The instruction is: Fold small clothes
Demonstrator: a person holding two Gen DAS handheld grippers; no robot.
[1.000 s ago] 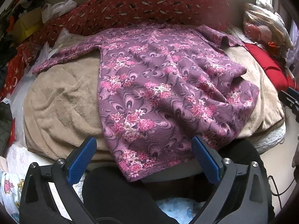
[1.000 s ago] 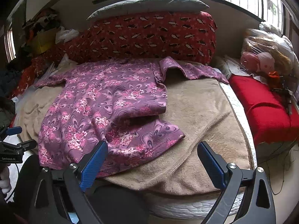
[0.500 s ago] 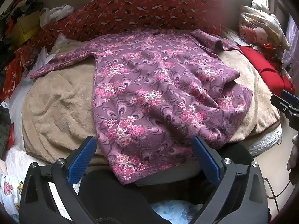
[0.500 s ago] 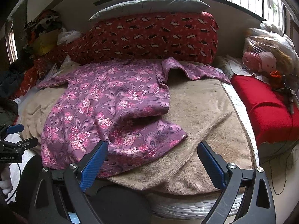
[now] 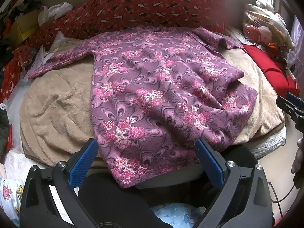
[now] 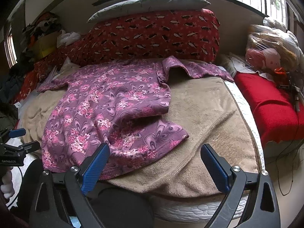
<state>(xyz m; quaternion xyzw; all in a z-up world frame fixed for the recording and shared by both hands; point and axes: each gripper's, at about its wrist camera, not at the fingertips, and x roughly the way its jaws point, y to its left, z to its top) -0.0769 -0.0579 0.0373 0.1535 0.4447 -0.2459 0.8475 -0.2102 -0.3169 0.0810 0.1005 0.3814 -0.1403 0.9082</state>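
Observation:
A purple floral top [image 5: 155, 95] [image 6: 114, 110] lies spread on a tan blanket [image 5: 55, 106] [image 6: 205, 125] over the bed, both sleeves out to the sides and its near right corner rumpled. My left gripper [image 5: 145, 152] hovers open just above the hem that hangs off the bed's front edge. My right gripper [image 6: 154, 155] is open too, held over the top's lower right corner and the blanket, holding nothing. Each gripper shows at the edge of the other's view.
A long red patterned bolster [image 6: 152, 36] with a grey pillow [image 6: 152, 3] on it lines the back. A red cushion [image 6: 266, 106] and a plastic bag of soft things [image 6: 269, 45] sit to the right. Clutter piles up at the far left [image 5: 20, 24]. Dark trousers [image 5: 121, 199] fill the foreground.
Both grippers have drawn back and risen slightly, so the top sits lower and smaller in each view. The cloth itself has not moved, and both stay open.

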